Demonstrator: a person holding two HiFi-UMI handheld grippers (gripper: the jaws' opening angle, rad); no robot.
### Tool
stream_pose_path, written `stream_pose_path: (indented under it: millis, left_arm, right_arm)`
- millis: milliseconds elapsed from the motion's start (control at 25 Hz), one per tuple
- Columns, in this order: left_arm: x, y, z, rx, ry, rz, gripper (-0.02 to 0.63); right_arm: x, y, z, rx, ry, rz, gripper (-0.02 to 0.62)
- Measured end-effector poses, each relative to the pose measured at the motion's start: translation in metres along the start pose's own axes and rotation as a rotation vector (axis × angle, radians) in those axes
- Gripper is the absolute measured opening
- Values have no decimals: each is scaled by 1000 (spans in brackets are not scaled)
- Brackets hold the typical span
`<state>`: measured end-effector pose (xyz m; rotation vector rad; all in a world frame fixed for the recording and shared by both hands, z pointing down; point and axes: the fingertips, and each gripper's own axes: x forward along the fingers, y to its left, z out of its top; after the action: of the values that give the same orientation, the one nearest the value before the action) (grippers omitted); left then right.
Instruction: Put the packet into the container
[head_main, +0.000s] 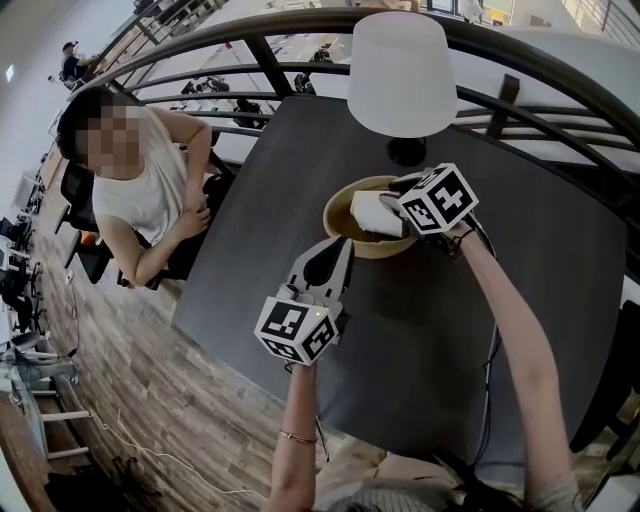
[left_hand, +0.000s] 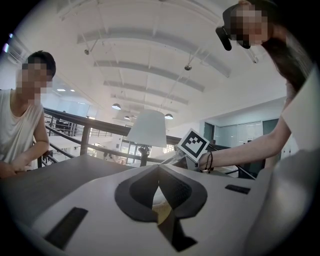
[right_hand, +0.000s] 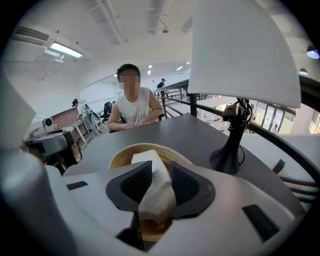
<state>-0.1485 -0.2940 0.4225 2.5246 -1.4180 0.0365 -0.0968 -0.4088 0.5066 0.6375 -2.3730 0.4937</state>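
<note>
A: Over the bowl (head_main: 337, 226), mid table (head_main: 250, 260): R gripper (right_hand: 161, 169) clamped on the packet (right_hand: 156, 194), white end out past the jaws, above the bowl's inside. Can't tell if it touches.
B: L gripper (head_main: 345, 248)?
A: At the bowl's 7 o'clock, near it, jaws together, nothing btwn them. Lamp (head_main: 402, 70) at 12. 1 person (head_main: 140, 190) sits at the table's 9.

Dark grey surface (head_main: 290, 190): matt, smooth. Round tan container (head_main: 336, 216): woven, rough fibre. White packet (head_main: 372, 212): soft, creased wrap.
</note>
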Motion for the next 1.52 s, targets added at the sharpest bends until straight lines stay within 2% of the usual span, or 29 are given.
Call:
stream_pose_path:
  millis: [160, 320, 480, 640, 760, 920, 1000, 1200, 1520]
  left_arm:
    - [2, -1, -1, -2, -5, 0, 8]
    - [4, 0, -1, -6, -7, -3, 8]
    - [7, -5, -1, -7, -8, -15, 8]
    - [7, -8, 0, -5, -15, -17, 8]
    - [5, -10, 3, -10, -26, -16, 8]
    - [1, -10, 14, -15, -49, -6, 8]
    - [-1, -16, 20, -8, -56, -10, 8]
    - [-13, -51, 35, 33, -68, -63, 8]
    - [-45, -103, 41, 50, -86, -143, 8]
  right_arm:
    - [-7, -12, 3, -14, -45, -88, 103]
    - [-10, -13, 4, 1, -68, -86, 103]
    - [-17, -13, 11, 58, -140, -55, 103]
    - [-24, -9, 13, 55, -166, -36, 103]
    - [-35, 5, 17, 91, -223, 13, 101]
    - [-54, 28, 24, 110, -307, 47, 27]
    - [-67, 41, 25, 119, -351, 62, 14]
    - [-111, 73, 24, 173, -492, 91, 11]
    - [-181, 127, 5, 164, -631, 75, 11]
